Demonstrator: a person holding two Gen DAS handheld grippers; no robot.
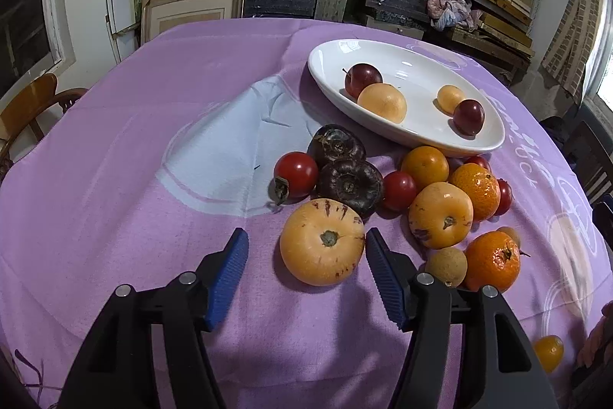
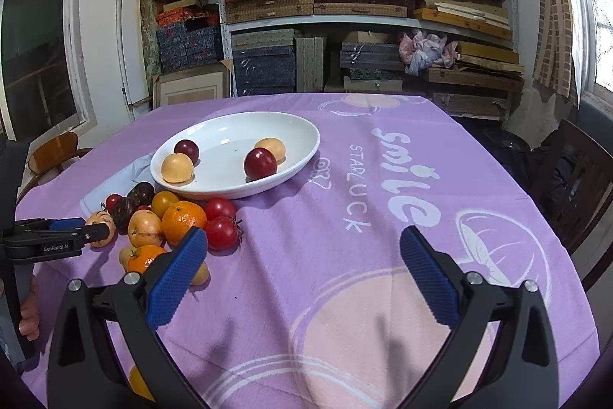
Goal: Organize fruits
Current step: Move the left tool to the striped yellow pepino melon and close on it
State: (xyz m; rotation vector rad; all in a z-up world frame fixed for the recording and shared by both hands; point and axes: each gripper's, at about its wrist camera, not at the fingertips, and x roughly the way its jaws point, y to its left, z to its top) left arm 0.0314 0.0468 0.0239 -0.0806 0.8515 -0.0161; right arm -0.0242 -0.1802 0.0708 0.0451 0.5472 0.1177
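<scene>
1. The left tool (image 1: 306, 248) hangs tilted down over the table (image 1: 115, 179), which wears a purple cloth; its blue pads stand part open, apart from any fruit, and it grips nothing.
2. A large pale-orange fruit with dark streaks (image 1: 322, 242) lies just ahead of the left tool's tips, roughly between them; the right pad's tip is just beside it, and a clear gap shows on the left side.
3. Beyond that fruit sit two dark brown fruits (image 1: 346, 175), touching each other, with a red tomato (image 1: 295, 175) just to their left.
4. To the right of the left tool lies the rest of the heap: a second pale-orange fruit (image 1: 440, 215), two mandarins (image 1: 492, 261), small red tomatoes and a small tan fruit (image 1: 446, 267).
5. Farther ahead and to the right stands a white oval dish (image 1: 329, 64) holding two dark red plums (image 1: 362, 79) and two pale-orange fruits (image 1: 383, 102).
6. The right tool (image 2: 302, 248) stands wide open over bare cloth, holding nothing; the fruit heap lies by its left pad, and one mandarin (image 2: 143, 257) is partly hidden behind that pad.
7. From the right wrist, the left tool shows at the far left with a hand (image 2: 28, 309) below it.
</scene>
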